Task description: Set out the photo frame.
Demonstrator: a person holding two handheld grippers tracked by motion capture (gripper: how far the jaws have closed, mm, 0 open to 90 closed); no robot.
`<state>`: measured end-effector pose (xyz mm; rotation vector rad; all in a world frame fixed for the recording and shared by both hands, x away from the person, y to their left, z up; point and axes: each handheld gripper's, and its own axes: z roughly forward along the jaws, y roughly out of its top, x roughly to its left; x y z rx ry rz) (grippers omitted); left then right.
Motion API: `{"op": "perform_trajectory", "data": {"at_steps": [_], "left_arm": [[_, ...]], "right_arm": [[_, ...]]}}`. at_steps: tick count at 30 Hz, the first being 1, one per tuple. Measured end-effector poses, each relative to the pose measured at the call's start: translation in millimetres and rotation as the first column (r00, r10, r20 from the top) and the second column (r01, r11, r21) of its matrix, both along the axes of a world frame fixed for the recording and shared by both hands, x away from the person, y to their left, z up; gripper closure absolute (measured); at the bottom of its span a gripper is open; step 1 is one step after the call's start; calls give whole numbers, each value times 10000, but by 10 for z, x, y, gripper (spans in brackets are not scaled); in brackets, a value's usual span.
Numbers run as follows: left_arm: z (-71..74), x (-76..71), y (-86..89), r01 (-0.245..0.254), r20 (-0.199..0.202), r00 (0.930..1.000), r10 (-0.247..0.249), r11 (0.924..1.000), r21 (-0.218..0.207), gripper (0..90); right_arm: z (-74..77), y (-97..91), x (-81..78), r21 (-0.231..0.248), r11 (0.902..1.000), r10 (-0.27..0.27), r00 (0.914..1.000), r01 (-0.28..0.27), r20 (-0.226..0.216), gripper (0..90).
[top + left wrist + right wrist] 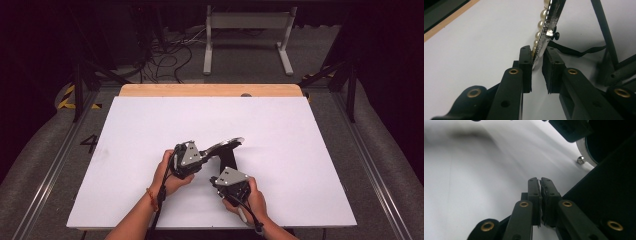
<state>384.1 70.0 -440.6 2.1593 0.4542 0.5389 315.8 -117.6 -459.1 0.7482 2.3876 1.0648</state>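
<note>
We have the left gripper (537, 58) pinching the pearl-edged frame's (549, 22) rim at the tabletop's (150, 125) 6 o'clock; the right gripper (540, 182) sits pressed together, holding nothing. Next, probably steady the black stand (229, 162)

A pearl-edged picture frame (223, 146) stands tilted on the white table (300, 165), near its middle. The left gripper (202, 156) is at the frame's left edge, the frame's rim between its jaws; the right gripper (220, 181) lies just before the frame's stand (228, 162), nearer the person.
</note>
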Motion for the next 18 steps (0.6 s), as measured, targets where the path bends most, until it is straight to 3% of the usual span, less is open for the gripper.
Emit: {"op": "perform_trajectory", "data": {"at_steps": [7,8,9,12,18], "left_arm": [[-4,9,9,-68,71,10000,70,9998,-198,726],[0,8,12,-92,119,9999,95,9996,-281,661],[17,3,23,-71,215,9997,83,9984,-559,639],[31,-8,19,-19,327,9995,45,9969,-788,601],[36,-36,-35,263,406,9989,-240,9981,-552,718]], "right_arm": [[-5,-21,-19,-76,10000,5,10000,-5,-29,862],[-15,-37,-19,-10,10000,28,9998,-29,-190,862],[-18,-46,-19,16,10000,-5,9997,5,-237,862],[-13,-89,-31,87,9998,-153,9993,156,-334,855],[-8,-167,-16,194,9993,-312,9987,321,-409,854]]}}
